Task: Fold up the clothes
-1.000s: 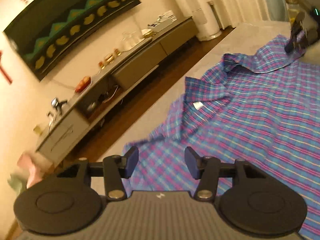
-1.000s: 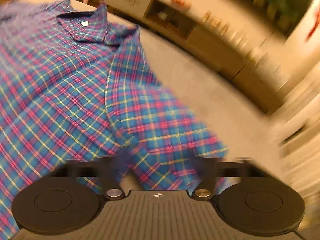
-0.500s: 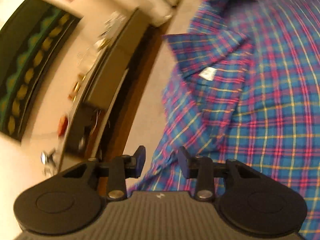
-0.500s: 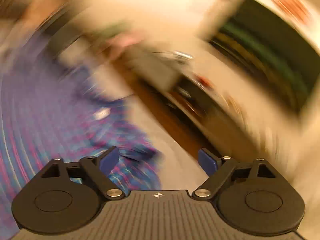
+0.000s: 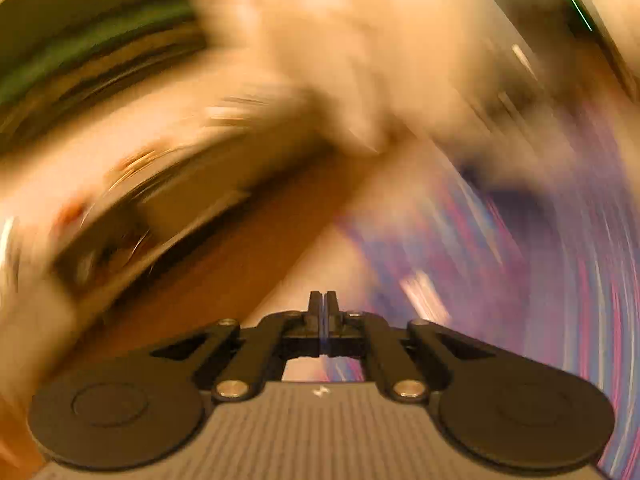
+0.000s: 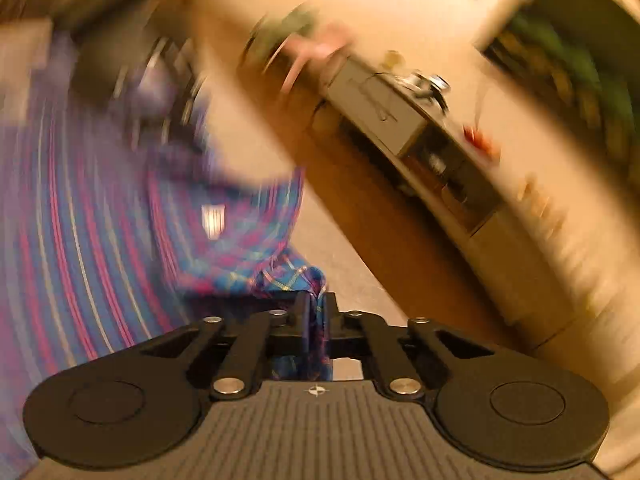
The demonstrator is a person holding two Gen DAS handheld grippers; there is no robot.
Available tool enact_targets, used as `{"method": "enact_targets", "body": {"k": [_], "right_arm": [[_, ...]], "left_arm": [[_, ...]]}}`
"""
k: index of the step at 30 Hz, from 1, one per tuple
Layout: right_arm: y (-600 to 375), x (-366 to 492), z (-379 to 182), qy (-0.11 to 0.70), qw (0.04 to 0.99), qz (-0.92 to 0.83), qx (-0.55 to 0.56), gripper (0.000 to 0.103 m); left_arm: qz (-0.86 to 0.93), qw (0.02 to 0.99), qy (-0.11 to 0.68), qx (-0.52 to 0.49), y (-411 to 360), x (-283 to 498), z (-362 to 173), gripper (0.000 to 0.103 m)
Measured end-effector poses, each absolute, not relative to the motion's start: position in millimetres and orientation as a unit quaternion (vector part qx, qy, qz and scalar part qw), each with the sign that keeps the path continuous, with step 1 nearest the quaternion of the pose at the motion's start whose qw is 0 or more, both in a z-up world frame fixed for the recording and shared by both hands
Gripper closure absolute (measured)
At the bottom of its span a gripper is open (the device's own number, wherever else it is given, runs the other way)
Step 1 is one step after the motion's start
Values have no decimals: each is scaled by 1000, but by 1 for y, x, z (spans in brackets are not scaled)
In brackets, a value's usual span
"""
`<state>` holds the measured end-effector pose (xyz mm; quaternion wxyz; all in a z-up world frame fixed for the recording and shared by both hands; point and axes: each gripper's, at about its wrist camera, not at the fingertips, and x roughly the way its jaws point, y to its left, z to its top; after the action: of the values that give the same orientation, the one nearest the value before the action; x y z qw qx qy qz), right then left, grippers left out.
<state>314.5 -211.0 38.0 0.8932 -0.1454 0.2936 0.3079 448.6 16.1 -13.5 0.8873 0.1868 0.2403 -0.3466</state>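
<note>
Blur smears most of both views, so little beyond the tongs themselves reads sharply. In the left wrist view the room is streaked into bands: a dark strip with green at the upper left, a low cabinet [image 5: 132,240] as a grey smudge, brown floor [image 5: 248,256] below it. The plaid shirt [image 5: 520,264] shows only as curved blue, pink and white streaks on the right, and its edges cannot be made out. What surface it lies on is not clear here.

The left tongs [image 5: 323,304] are fully closed, pads pressed together. No cloth is clearly seen between the pads; a sliver of blue shows low in the slit behind them, but whether fabric is pinched there cannot be told.

The right wrist view is a little steadier near its centre. The right tongs [image 6: 316,312] are closed on a bunched fold of the plaid shirt [image 6: 248,240], with blue and pink cloth standing up between the pads and running down behind them. A small white label [image 6: 213,220] sits on the shirt above that fold. The rest of the shirt spreads to the left as streaks. A dark blurred shape at the upper left cannot be identified. To the right run the floor [image 6: 384,240] and the long grey cabinet [image 6: 400,120], with small objects on top too smeared to name.
</note>
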Motion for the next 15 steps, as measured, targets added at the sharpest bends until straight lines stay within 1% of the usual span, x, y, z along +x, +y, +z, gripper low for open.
{"method": "enact_targets", "body": {"k": [2,3,4,5,6,7,8,9,10,11,12,13,14,15], "right_arm": [[-258,356,36,351,889,285,74,100],[-277,377,27,376,879,243,163,99],[-288,388,15,397,873,197,204,96],[-290,395,7,414,870,168,206,96],[-285,394,5,414,880,153,178,96],[-276,384,10,398,893,161,134,92],[-266,372,16,379,905,172,90,84],[-250,349,14,347,917,197,-12,56],[-232,325,11,308,917,222,-119,23],[-215,300,8,266,905,244,-225,12],[-197,276,5,219,881,262,-327,7],[-180,251,2,170,845,277,-426,7],[-167,250,-13,157,811,270,-494,7],[-155,251,-29,148,775,259,-557,8]], "left_arm": [[-263,919,292,30,37,490,-7,102],[-235,923,304,6,41,497,-9,101],[-208,926,314,-11,44,503,-11,99],[-214,927,307,5,41,498,-9,94],[-237,924,293,53,33,485,-6,82],[-264,915,267,149,23,463,-7,76],[-287,895,237,248,11,441,-10,63],[-297,859,196,369,1,412,-22,52],[-298,816,163,467,-5,389,-38,51],[-305,771,146,540,-9,371,-56,51],[-317,731,142,587,-10,358,-72,53],[-321,711,135,611,-12,350,-84,53],[-323,693,127,632,-14,344,-95,64],[-322,692,119,635,-18,342,-100,65]]}}
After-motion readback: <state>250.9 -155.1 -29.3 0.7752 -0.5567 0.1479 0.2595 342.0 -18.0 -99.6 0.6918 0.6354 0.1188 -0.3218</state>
